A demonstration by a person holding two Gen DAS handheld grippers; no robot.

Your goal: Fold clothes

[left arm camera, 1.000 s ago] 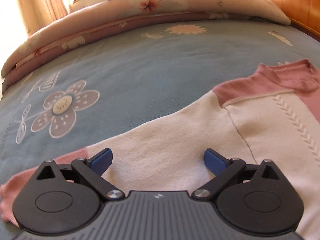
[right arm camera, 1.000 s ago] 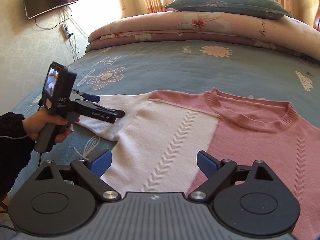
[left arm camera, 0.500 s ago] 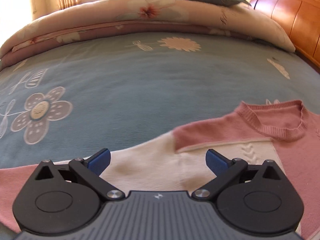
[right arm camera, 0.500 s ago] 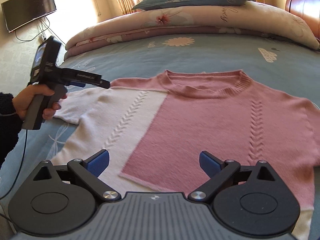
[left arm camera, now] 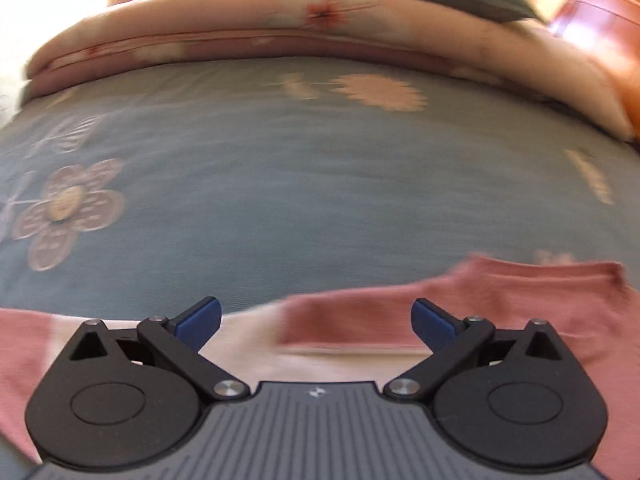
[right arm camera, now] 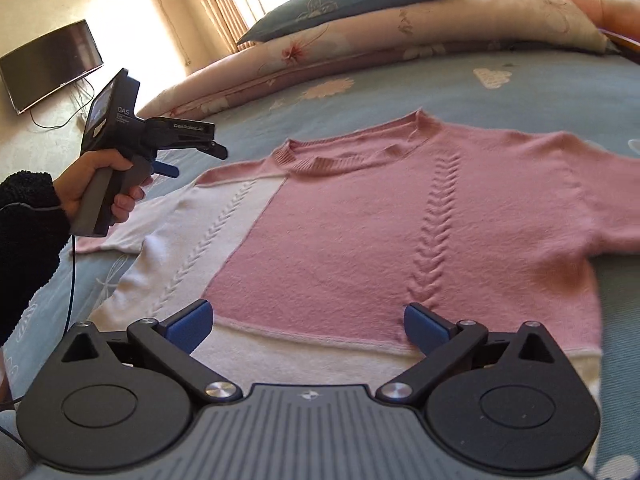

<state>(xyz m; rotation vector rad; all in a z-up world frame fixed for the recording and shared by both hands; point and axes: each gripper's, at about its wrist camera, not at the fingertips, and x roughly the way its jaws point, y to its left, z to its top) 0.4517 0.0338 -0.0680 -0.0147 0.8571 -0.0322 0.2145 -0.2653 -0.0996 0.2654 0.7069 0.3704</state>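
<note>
On the left, a hand (right arm camera: pixel 100 184) in a dark fuzzy sleeve (right arm camera: pixel 28 240) holds the left gripper (right arm camera: pixel 196 148) up over the white sleeve end, pointing down a bit, fingers wide and empty. The pink and white sweater (right arm camera: pixel 360 240) lies flat on the blue bed (right arm camera: pixel 540 92). The right gripper (right arm camera: pixel 306 324) hangs above the sweater's bottom edge, jaws opening, nothing between them. A second ago it looked at the white side; now the sweater's middle.
</note>
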